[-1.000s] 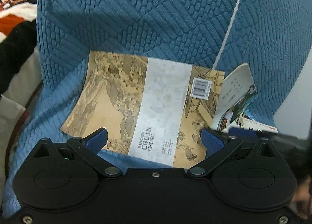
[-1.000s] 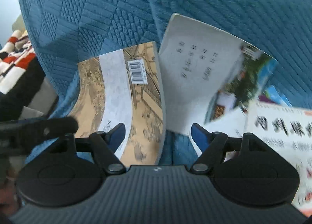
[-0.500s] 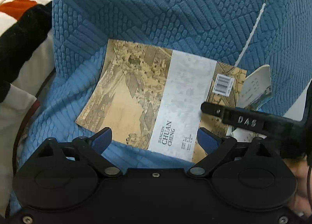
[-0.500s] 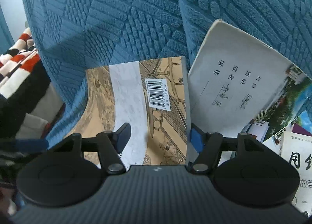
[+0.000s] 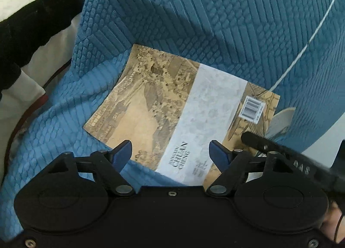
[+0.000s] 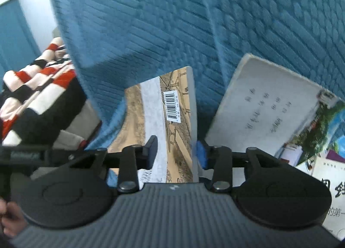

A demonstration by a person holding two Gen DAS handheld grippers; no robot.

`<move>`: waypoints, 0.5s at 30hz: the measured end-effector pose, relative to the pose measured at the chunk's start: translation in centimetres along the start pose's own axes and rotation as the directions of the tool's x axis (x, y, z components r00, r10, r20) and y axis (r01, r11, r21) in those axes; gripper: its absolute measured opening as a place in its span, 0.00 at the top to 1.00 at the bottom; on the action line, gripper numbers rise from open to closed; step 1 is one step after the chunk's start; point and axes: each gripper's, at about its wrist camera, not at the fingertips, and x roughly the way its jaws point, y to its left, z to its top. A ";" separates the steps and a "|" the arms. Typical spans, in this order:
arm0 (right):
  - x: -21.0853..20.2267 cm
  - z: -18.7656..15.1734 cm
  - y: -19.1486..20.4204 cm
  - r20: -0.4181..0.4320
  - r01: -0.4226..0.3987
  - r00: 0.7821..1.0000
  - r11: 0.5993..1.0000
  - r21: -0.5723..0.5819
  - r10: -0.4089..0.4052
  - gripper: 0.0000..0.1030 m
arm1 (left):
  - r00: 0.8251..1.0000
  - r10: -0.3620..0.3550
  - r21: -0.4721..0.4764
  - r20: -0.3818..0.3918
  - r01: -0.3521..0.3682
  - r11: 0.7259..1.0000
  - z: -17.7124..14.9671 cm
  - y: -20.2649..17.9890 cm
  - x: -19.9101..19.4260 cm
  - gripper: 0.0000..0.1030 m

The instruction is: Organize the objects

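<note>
Blue quilted sofa point(image 5: 194, 10) bears a thin, floppy book point(image 5: 172, 107); right gripper point(image 6: 176, 151), jaws just closing, pinches its barcode edge; left gripper point(image 5: 170, 153), also narrowing, hovers spread and empty; better held near the spine.

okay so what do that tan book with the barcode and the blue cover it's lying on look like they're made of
Tan book: a paperback by the look of it, thin card cover with a printed old-painting scene and a pale band; the finish seems matte, with no glare. Blue cover: soft woven or knitted fabric, probably a stretch sofa cover, with a raised ribbed, quilted texture that folds and creases.
</note>
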 end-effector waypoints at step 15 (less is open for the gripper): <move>-2.2 -1.1 6.7 0.033 -0.111 0.992 0.963 -0.247 0.123 0.83 | 0.968 -0.243 -0.161 0.065 0.250 0.955 1.1 3.0 -3.3 0.34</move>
